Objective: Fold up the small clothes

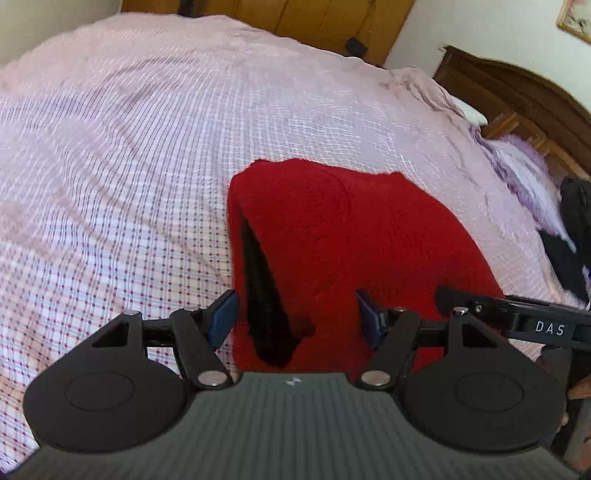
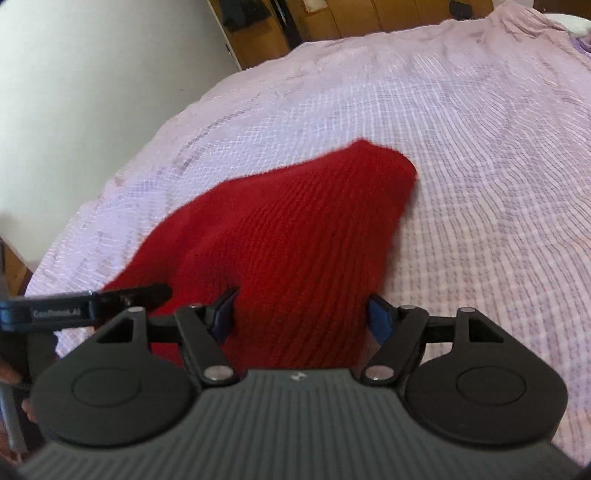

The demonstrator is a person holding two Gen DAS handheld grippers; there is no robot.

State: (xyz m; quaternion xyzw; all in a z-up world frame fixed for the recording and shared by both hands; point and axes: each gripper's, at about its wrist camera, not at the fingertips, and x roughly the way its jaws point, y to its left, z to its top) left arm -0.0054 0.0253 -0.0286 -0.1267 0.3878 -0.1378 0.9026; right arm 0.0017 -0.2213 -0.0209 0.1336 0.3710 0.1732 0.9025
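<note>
A red knitted garment (image 1: pixel 351 236) lies on the pink checked bedspread (image 1: pixel 129 166), with a dark opening along its left edge. My left gripper (image 1: pixel 295 317) is open, its blue pads on either side of the garment's near edge. In the right wrist view the same red garment (image 2: pixel 280 236) lies flat, and my right gripper (image 2: pixel 303 314) is open over its near edge. The right gripper's finger (image 1: pixel 517 314) shows at the right of the left wrist view. The left gripper's finger (image 2: pixel 92 299) shows at the left of the right wrist view.
A dark wooden headboard (image 1: pixel 517 96) stands at the right, with purple and black clothes (image 1: pixel 546 206) piled by it. Wooden cabinets (image 1: pixel 295 18) stand beyond the bed. A white wall (image 2: pixel 74 74) lies to the left of the bed.
</note>
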